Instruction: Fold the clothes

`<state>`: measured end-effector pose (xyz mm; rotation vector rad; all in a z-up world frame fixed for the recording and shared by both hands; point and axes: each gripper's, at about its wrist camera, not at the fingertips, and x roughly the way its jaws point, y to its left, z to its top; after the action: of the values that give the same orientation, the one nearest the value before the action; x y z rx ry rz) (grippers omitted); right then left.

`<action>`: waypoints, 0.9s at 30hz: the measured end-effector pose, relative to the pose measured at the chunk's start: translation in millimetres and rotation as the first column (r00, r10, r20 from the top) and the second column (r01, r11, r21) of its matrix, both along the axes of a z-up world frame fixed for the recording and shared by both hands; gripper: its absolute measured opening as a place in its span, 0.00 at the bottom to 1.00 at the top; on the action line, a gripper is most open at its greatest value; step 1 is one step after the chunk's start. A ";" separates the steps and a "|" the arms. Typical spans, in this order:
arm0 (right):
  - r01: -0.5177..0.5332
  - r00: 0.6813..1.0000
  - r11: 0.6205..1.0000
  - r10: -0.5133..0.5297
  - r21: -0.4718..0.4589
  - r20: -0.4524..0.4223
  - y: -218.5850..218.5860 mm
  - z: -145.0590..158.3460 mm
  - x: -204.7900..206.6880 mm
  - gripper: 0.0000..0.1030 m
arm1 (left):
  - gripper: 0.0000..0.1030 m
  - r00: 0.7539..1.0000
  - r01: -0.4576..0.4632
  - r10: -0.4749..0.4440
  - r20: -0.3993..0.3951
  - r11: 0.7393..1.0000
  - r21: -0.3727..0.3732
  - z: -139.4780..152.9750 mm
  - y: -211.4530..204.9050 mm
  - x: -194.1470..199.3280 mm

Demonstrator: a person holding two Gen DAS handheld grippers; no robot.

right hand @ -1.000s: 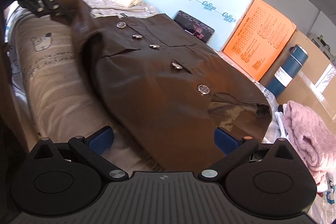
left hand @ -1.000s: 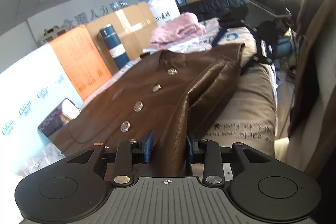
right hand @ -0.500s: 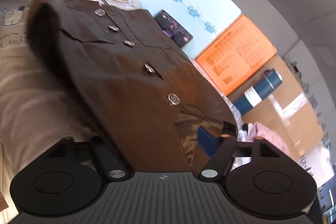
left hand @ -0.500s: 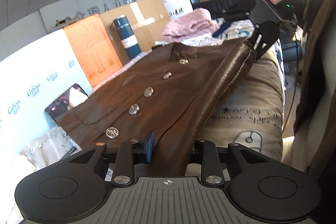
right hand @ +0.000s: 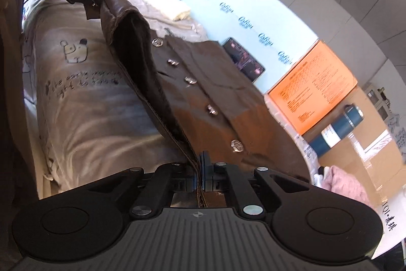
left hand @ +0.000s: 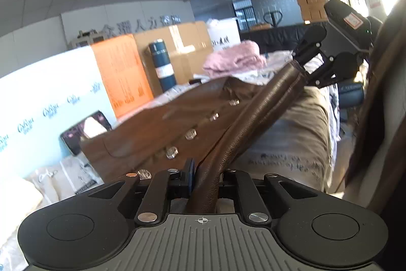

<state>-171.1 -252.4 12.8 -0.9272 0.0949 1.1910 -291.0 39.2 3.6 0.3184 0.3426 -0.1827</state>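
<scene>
Left wrist view: left gripper (left hand: 204, 175) just closed, clamped on the folded edge of the brown leather buttoned jacket (left hand: 177, 123), spread over the beige printed bed cover (left hand: 291, 141), raised fold running to the far gripper. Pink knitted garment (left hand: 234, 59) beyond.

Right wrist view: right gripper (right hand: 200, 169) just snapped together on the jacket's stitched hem (right hand: 192, 159), near the bed's front edge. Blue cylindrical flask (right hand: 335, 130) off right.
</scene>
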 end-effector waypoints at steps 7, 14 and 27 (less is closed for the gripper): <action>-0.015 0.997 0.996 0.007 0.093 0.076 17.3 28.6 26.0 0.03 | 0.14 0.971 -0.094 0.103 0.215 0.994 -0.052 26.1 21.1 31.1; -0.037 0.994 0.994 0.026 0.105 0.103 50.6 52.1 75.4 0.03 | 0.17 0.966 -0.152 0.170 0.196 0.983 -0.106 39.6 56.3 91.2; -0.010 0.976 1.000 0.012 0.010 -0.217 127.5 45.8 208.7 0.04 | 0.17 0.970 -0.238 0.211 -0.118 0.917 -0.321 15.8 146.3 212.6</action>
<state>37.6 -124.9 58.6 -0.7884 0.2599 1.2997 -78.4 185.5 19.4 -0.0652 0.4184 -0.0245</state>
